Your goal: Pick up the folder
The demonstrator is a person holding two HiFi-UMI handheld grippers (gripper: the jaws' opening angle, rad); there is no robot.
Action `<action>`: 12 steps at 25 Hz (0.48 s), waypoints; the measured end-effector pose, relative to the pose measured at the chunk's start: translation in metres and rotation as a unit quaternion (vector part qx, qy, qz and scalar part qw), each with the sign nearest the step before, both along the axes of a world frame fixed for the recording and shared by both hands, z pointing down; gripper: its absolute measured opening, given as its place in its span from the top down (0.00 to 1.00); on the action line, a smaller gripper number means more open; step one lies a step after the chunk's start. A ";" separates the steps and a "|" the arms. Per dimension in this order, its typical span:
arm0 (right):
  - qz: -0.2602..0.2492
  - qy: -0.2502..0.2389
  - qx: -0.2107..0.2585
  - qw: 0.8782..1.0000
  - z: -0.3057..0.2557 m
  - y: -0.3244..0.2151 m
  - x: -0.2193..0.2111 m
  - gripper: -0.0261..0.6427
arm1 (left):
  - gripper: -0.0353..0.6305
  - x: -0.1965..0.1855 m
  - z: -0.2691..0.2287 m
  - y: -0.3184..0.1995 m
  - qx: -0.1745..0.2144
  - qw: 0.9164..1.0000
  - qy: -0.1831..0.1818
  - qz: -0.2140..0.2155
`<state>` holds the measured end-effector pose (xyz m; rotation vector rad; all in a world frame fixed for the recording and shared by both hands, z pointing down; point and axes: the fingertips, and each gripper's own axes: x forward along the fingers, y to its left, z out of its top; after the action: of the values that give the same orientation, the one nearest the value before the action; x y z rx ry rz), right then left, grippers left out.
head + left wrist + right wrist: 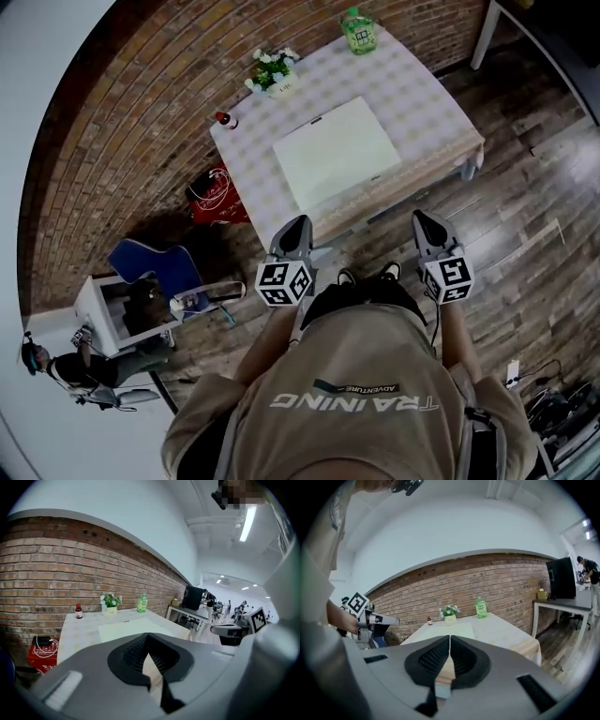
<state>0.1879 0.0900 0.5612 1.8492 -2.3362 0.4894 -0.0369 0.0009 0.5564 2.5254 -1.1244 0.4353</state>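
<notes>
Lying on checked cloth (424,101) is a rectangular folder (336,150) (smooth).

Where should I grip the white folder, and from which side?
Probably its near edge, approached from the person's side. The folder lies flat on the table, so only a thin edge can be pinched, and that one is nearest.

Left gripper (149,637) has its jaws pressed together with nothing in them, aimed at the table (77,632). A pale folder (129,627) lies flat on it, with a red bottle (78,611), flower pot (110,605) and green bottle (142,603) behind.
</notes>
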 end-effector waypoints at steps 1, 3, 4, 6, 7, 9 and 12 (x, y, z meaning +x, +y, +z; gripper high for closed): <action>-0.009 0.004 -0.006 1.000 0.003 -0.007 0.001 0.94 | 0.94 -0.002 0.003 -0.007 -0.003 1.000 -0.003 -0.008; -0.023 0.011 -0.014 1.000 0.010 -0.024 0.007 0.94 | 0.94 -0.002 0.006 -0.023 -0.004 1.000 -0.004 -0.017; -0.026 0.013 -0.017 0.999 0.014 -0.034 0.010 0.94 | 0.94 -0.001 0.007 -0.031 -0.004 1.000 -0.001 -0.020; -0.030 0.017 -0.024 0.999 0.020 -0.051 0.013 0.94 | 0.94 -0.003 0.010 -0.045 -0.003 1.000 0.005 -0.026; -0.032 0.020 -0.027 0.999 0.021 -0.059 0.011 0.94 | 0.94 -0.006 0.012 -0.052 -0.004 1.000 0.007 -0.029; -0.037 0.029 -0.030 0.998 0.020 -0.076 0.004 0.94 | 0.94 -0.015 0.019 -0.068 -0.008 0.999 0.010 -0.035; -0.042 0.054 -0.041 0.997 0.010 -0.103 0.006 0.94 | 0.94 -0.012 0.034 -0.090 -0.030 0.999 0.021 -0.028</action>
<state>0.1936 -0.0132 0.5714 1.6908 -2.2763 0.4548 -0.0492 -0.0887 0.5905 2.4347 -1.1459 0.3926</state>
